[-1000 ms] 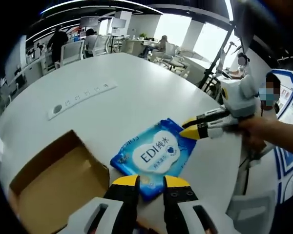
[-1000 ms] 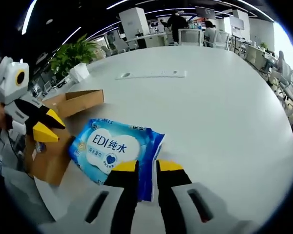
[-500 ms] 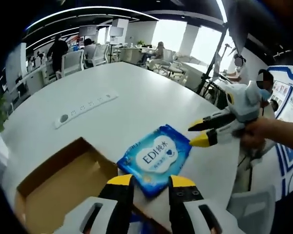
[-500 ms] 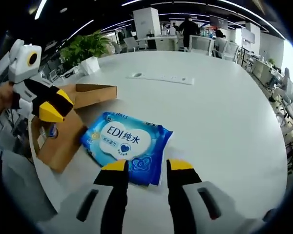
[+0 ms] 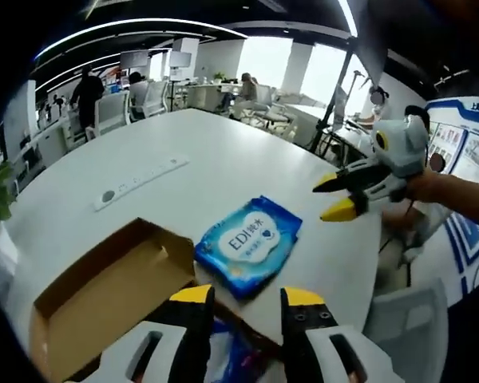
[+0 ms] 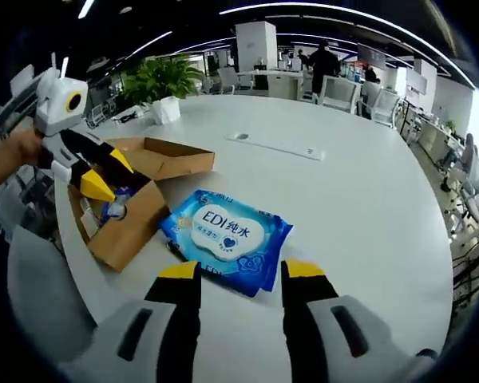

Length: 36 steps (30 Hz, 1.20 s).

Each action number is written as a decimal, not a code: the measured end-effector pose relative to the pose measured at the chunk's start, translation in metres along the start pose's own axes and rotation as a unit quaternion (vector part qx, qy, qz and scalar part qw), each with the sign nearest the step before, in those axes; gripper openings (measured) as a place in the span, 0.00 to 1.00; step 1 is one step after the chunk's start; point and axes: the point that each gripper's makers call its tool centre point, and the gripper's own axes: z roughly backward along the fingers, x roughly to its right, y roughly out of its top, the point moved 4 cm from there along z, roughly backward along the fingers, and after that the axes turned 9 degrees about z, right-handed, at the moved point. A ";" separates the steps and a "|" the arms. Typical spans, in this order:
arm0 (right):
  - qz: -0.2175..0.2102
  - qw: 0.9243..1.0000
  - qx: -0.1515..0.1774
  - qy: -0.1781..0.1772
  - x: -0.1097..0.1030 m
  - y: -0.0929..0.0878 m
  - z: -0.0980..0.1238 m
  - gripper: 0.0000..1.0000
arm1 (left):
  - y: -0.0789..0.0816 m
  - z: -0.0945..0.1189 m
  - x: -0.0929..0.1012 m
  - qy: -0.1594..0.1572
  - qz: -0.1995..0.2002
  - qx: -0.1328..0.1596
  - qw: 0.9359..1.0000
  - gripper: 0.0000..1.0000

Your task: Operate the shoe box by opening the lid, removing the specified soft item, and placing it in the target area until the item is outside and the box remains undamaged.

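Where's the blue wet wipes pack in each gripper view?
Left gripper view: the wipes pack lies at centre, just above the left tongs, right of the open shoe box.
Right gripper view: centre, above the right tongs, right of the box.
Shared landmark: the white power strip.

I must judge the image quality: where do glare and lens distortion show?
Left gripper view: the windows behind are overexposed, and the table edge bends. Right gripper view: ceiling light strips curve strongly, while the wipes pack print stays sharp.
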 end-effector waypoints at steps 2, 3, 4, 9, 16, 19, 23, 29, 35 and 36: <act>0.006 1.000 0.002 0.000 0.003 0.002 0.004 0.39 | -0.003 0.004 -0.001 -0.001 -0.002 -0.001 1.000 0.33; 0.009 1.000 0.003 0.001 0.002 0.004 0.005 0.39 | -0.005 0.007 -0.002 -0.003 -0.003 0.000 1.000 0.33; 0.014 1.000 0.004 0.003 -0.001 0.005 0.007 0.39 | -0.006 0.008 -0.003 -0.004 -0.003 0.000 1.000 0.34; 0.028 0.999 0.010 0.010 -0.011 0.014 0.013 0.40 | -0.016 0.019 -0.007 -0.013 -0.015 -0.003 1.000 0.34; 0.057 0.998 0.017 0.026 -0.030 0.030 0.014 0.40 | -0.034 0.035 -0.019 -0.004 -0.024 -0.013 1.000 0.35; 0.067 0.997 0.020 0.033 -0.040 0.037 0.014 0.41 | -0.039 0.041 -0.023 0.000 -0.030 -0.018 0.999 0.35; 0.085 0.995 0.024 0.042 -0.052 0.046 0.012 0.41 | -0.045 0.047 -0.033 0.002 -0.036 -0.023 0.999 0.35; 0.107 0.992 0.034 0.065 -0.070 0.061 0.003 0.39 | -0.054 0.055 -0.047 0.011 -0.060 -0.027 0.998 0.33; 0.131 0.987 0.044 0.087 -0.085 0.074 -0.007 0.34 | -0.065 0.059 -0.053 0.001 -0.064 -0.040 0.997 0.33; 0.134 0.986 0.044 0.091 -0.091 0.074 -0.008 0.33 | -0.067 0.060 -0.053 0.002 -0.066 -0.042 0.997 0.33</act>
